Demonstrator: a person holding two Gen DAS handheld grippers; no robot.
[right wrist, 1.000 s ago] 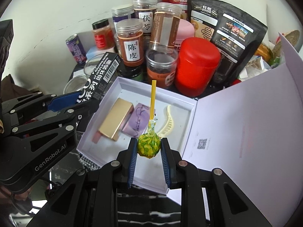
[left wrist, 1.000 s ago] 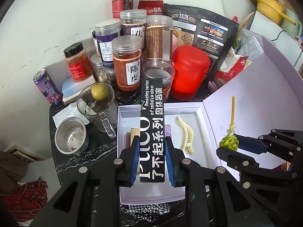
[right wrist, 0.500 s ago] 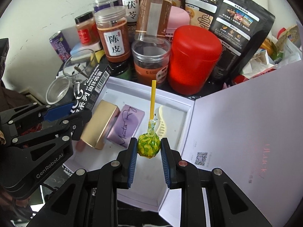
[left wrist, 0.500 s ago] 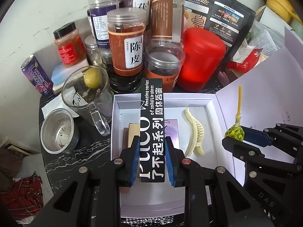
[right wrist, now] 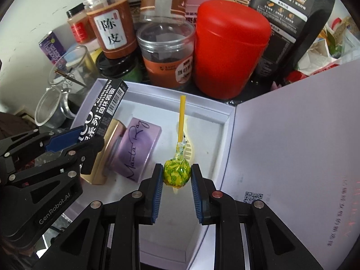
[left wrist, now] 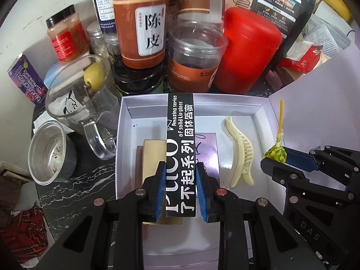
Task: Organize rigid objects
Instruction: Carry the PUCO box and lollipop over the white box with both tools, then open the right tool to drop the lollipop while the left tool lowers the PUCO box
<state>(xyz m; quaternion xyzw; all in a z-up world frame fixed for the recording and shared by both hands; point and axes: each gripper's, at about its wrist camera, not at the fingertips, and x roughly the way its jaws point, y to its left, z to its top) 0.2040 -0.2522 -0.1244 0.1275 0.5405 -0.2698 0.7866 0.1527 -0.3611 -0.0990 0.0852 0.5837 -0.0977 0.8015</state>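
Note:
My left gripper [left wrist: 180,184] is shut on a long black lip gloss box [left wrist: 180,139] and holds it over the open white gift box [left wrist: 126,112]. My right gripper [right wrist: 176,180] is shut on a yellow-green lollipop [right wrist: 177,172] with a yellow stick, over the same gift box [right wrist: 209,110]. In the gift box lie a gold box [left wrist: 154,155], a purple box [right wrist: 137,148] and a cream hair claw [left wrist: 239,150]. The lollipop also shows in the left wrist view [left wrist: 275,156], and the black box in the right wrist view [right wrist: 101,117].
Jars [left wrist: 140,22], a red canister [left wrist: 247,51] and a black pouch [left wrist: 281,4] crowd behind the gift box. A glass mug [left wrist: 76,103] and a metal cup [left wrist: 48,155] stand to its left. The box's lid [right wrist: 292,146] stands open on the right.
Both grippers have moved forward and lower over the gift box, each still holding its object. The jars behind look closer.

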